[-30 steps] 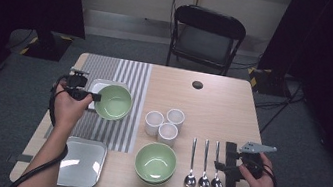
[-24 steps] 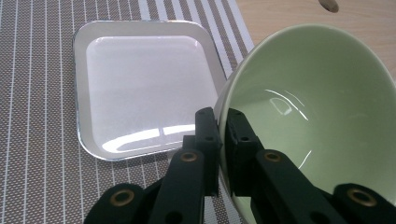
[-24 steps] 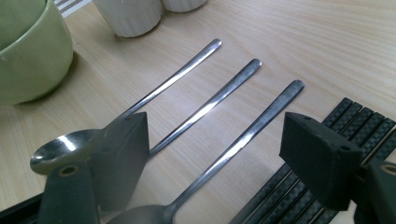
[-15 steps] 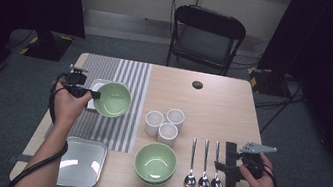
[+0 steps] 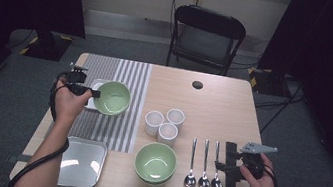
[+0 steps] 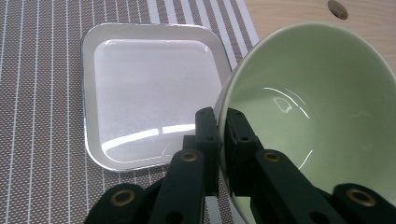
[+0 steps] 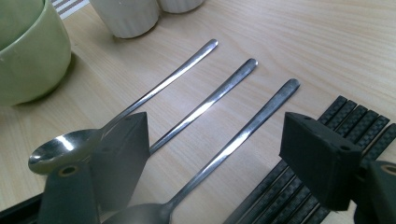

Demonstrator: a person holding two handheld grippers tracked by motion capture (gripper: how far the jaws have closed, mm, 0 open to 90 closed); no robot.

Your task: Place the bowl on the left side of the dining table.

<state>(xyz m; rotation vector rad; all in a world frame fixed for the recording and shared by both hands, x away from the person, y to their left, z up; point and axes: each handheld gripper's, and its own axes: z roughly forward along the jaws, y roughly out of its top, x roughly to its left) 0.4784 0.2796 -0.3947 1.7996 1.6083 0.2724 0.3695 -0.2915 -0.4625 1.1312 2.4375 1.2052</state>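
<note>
Green glazed bowls x2: one [image 5: 112, 97] lifted over small white square plate [image 6: 149, 93] on striped mat, other [image 5: 156, 162] on wooden table [image 5: 223, 107]. White cups x3 [image 5: 163, 123], steel spoons x3 [image 5: 205, 163], metal tray x1 [image 5: 83, 161]. L hand-held gripper [image 6: 223, 140] clamped on first bowl's rim. R hand-held gripper [image 7: 215, 154] wide apart over spoons, holding nothing.

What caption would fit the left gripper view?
Left gripper shut on the rim of a green bowl, tilted over a white square plate on the striped mat.
</note>
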